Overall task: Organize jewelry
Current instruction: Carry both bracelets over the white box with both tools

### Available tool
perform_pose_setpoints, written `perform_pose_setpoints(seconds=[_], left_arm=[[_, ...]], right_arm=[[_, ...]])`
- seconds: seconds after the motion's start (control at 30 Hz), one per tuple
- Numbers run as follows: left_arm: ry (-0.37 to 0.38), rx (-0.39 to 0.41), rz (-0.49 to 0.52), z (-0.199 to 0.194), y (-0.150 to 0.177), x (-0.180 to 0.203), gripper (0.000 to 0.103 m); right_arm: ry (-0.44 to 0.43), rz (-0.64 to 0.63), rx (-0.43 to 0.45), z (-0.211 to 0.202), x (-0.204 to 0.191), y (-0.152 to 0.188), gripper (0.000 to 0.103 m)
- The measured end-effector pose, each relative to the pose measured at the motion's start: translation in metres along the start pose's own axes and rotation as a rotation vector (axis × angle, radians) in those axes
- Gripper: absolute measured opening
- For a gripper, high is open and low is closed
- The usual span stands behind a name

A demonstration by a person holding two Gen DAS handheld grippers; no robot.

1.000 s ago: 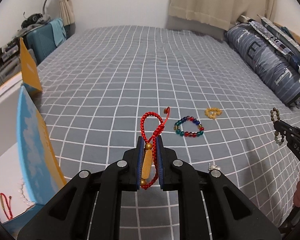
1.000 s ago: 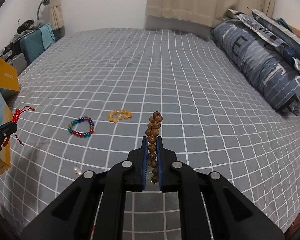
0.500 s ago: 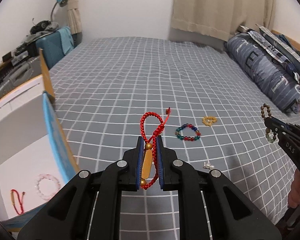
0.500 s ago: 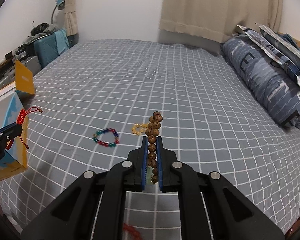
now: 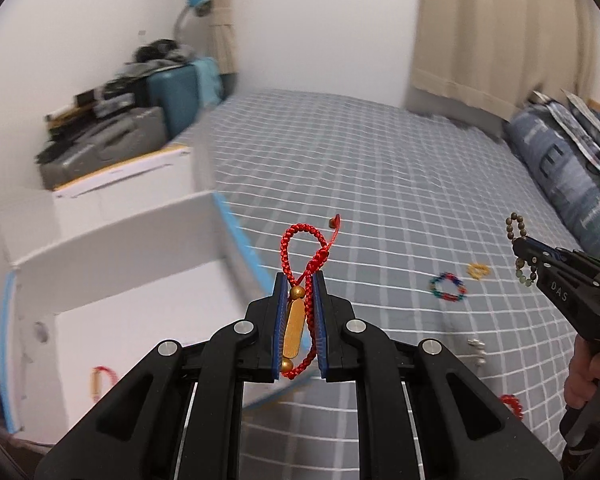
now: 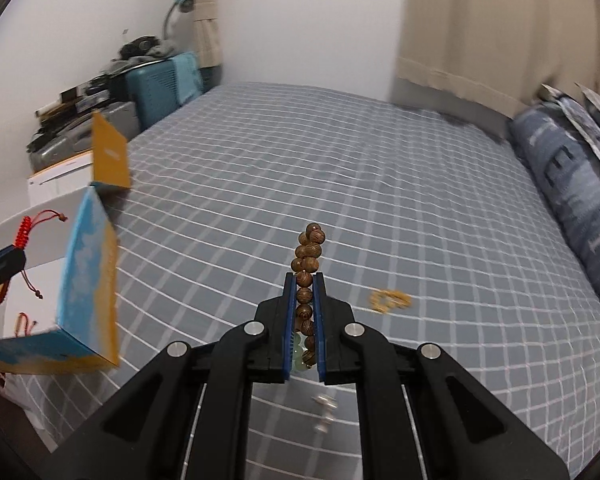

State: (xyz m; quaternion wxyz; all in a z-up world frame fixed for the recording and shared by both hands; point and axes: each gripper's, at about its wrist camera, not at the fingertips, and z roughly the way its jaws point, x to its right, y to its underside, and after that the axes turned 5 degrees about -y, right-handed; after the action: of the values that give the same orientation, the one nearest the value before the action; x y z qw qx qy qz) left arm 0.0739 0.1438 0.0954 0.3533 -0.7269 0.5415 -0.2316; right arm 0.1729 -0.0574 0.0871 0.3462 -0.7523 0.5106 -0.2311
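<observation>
— Two pieces are in hand at once: the left gripper [image 5: 299, 294] has its jaws closed down to a narrow slot on the red cord bracelet [image 5: 302, 276], and the right gripper [image 6: 304, 292] is clamped the same way on the wooden bead bracelet [image 6: 308, 264].

— So which step is this?

— Carrying to the box, I'd say. The open white box [image 5: 112, 240] sits at the bed's left edge, just ahead and left of the red cord.

— What does the next move need?

— Bring the left tips over the box opening, then part the jaws so the cord drops inside. The right one must travel further across.

— Anything left on the bed?

— Yes, the multicoloured bead bracelet [image 5: 448, 288] and the yellow bracelet [image 5: 478, 270] lie on the grey checked bedspread [image 6: 340, 160]
</observation>
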Motion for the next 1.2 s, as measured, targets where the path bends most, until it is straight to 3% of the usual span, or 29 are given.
perform_pose_setpoints(seconds=[0.33,0.53,0.8,1.2], left_arm=[[-0.184,-0.009,-0.133,-0.016,0.011,-0.100,0.012],[-0.243,-0.044,-0.216,-0.018,0.028,-0.152,0.012],[-0.290,-0.119,-0.277,-0.004,0.052,-0.185,0.012],[-0.306,-0.264,-0.336,0.029,0.076,-0.211,0.012]], right_arm=[[-0.150,-0.145,0.000,0.022,-0.113,-0.023,0.008],[-0.228,-0.233,-0.015,0.030,-0.181,-0.022,0.008],[-0.287,-0.324,-0.070,0.044,-0.242,-0.006,0.008],[-0.334,-0.352,-0.236,0.079,-0.283,0.017,0.008]])
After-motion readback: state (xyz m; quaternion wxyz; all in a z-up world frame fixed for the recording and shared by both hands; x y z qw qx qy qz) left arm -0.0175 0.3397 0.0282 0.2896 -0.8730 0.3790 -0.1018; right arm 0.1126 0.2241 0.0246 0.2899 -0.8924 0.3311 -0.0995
